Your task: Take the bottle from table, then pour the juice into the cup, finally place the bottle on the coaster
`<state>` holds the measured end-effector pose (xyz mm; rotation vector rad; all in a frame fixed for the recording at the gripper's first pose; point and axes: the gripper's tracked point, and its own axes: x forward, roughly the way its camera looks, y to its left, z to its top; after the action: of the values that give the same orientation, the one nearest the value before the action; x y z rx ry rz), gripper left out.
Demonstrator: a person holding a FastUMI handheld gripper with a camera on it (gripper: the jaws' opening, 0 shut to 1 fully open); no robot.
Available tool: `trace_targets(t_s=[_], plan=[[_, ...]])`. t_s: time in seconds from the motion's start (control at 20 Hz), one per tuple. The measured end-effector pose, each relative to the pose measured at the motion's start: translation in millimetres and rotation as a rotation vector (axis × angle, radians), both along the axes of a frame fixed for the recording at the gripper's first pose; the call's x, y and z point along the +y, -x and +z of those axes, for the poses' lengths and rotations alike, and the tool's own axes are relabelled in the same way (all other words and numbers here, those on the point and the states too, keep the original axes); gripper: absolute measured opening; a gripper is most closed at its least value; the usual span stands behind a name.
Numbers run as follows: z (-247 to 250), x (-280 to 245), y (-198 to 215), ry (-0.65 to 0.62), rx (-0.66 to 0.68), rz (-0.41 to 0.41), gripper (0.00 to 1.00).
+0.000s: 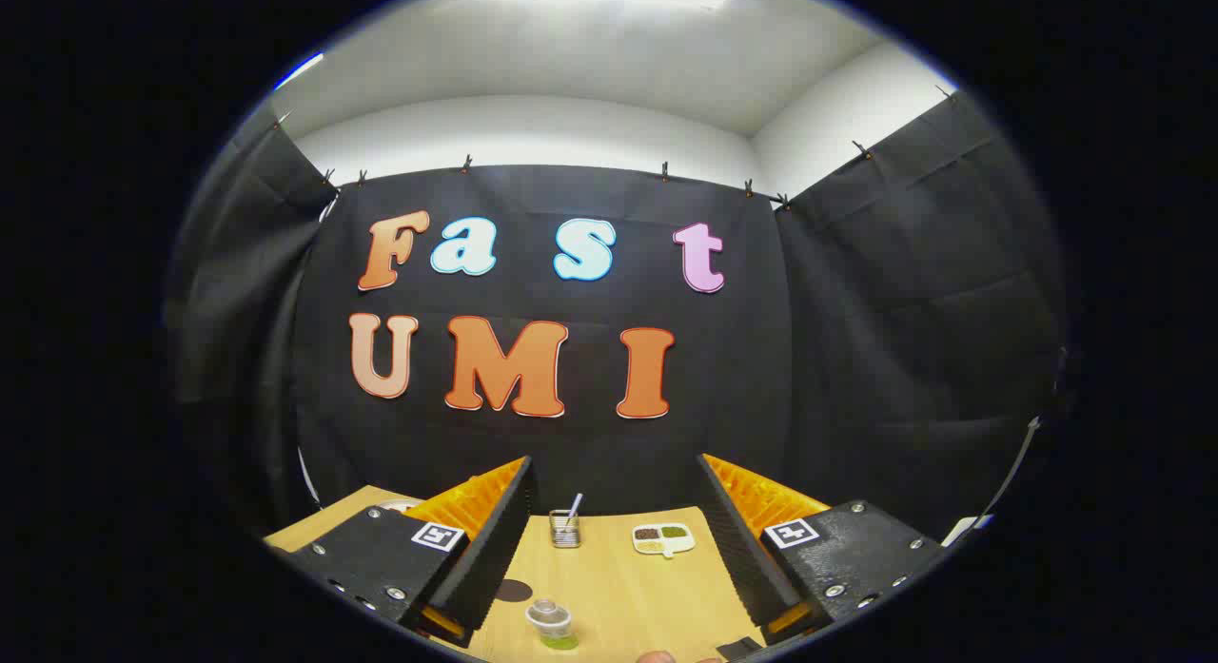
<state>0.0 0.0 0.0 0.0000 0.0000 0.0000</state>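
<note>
My gripper (617,535) is held above the wooden table (618,587), open, with a wide gap and nothing between its fingers. Below and between the fingers stands a small clear bottle (551,625) with green juice in its bottom, seen from above. Just left of it, close to the left finger, lies a dark round coaster (514,591). A small part of a rounded object (657,657) shows at the near table edge; I cannot tell what it is.
Toward the far edge of the table stand a small metal holder with a straw-like stick (565,528) and a white divided dish (663,538) with dark and green fillings. A pale round object (395,504) peeks out behind the left finger.
</note>
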Motion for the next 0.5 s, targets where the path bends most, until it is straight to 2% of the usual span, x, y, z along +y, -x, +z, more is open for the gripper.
trace_targets(t_s=[0.15,0.5], plan=[[2,-6,-2,0.026,-0.009,-0.029,0.99],[-10,0,-4,0.053,0.022,-0.024,0.99]])
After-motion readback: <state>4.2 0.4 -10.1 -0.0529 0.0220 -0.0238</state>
